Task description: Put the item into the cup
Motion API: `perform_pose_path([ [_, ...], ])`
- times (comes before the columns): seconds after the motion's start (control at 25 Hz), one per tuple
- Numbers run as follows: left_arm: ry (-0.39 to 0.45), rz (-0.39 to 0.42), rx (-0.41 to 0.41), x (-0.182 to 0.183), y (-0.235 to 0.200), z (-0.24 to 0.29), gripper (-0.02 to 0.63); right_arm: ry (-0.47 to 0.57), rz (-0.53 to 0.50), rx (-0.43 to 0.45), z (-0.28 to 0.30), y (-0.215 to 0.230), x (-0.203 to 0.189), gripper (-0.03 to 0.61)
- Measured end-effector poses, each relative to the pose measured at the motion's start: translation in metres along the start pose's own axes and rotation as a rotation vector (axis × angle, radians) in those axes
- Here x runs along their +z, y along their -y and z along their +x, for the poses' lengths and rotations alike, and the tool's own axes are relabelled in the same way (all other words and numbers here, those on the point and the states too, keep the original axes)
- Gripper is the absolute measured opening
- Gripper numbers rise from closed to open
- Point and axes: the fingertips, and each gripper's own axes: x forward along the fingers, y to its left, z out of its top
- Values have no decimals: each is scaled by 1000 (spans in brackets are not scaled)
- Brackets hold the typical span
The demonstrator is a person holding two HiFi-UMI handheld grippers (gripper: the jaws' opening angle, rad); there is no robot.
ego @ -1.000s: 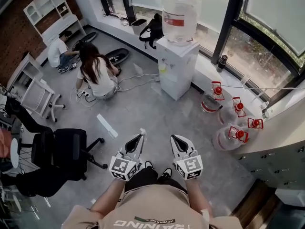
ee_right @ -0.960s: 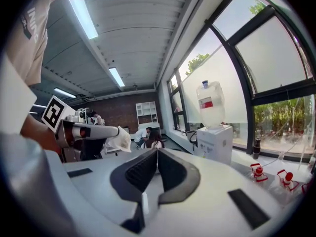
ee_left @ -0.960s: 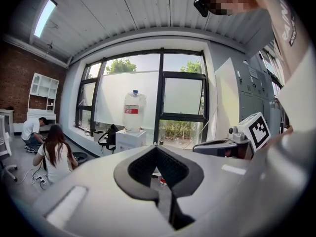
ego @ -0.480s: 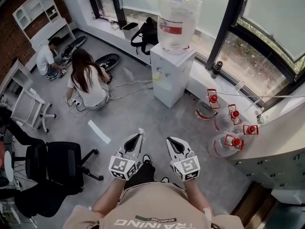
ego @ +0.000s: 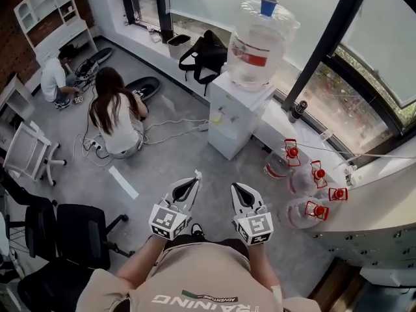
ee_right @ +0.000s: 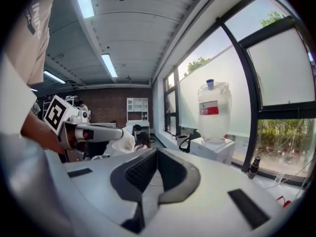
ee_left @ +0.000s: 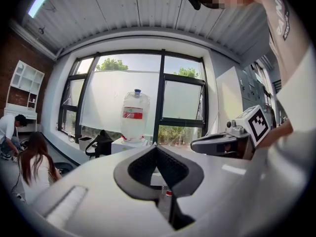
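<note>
My left gripper [ego: 194,177] and right gripper [ego: 236,188] are held side by side in front of my body, above a grey floor. Both are shut with nothing between the jaws. In the left gripper view the left gripper [ee_left: 156,148] points at a white water dispenser [ee_left: 129,143] by the window. The right gripper [ee_right: 157,150] points the same way. A small blue cup-like thing [ego: 268,6] sits on top of the big water bottle [ego: 260,44]. I cannot make out any item to be put in a cup.
The water dispenser [ego: 231,112] stands ahead against the window ledge. Several red-capped bottles [ego: 305,181] lie on the floor at its right. A black backpack [ego: 205,51] rests on the ledge. A person [ego: 117,112] crouches at the left among cables; a black chair [ego: 75,229] stands near left.
The head view has swung and the dispenser and window now look closer and further right. Both grippers stay shut, side by side in front of my body.
</note>
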Motion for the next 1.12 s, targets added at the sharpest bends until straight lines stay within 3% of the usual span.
perform_pose_path([
  [0.32,-14,-18,-55,2,-35,29,9,-36,5,-38,42,14,3,11],
  [0.68,-91,-44,-37,-19,-67,65,9,-52,45,-6,97,49,-5,11],
  [0.92,-139,-49,-15,-24,-95,115,9,-52,72,28,150,93,-9,11],
  [1.12,-151,-65,-47,-13,-105,178,9,-44,68,56,193,139,-9,11],
])
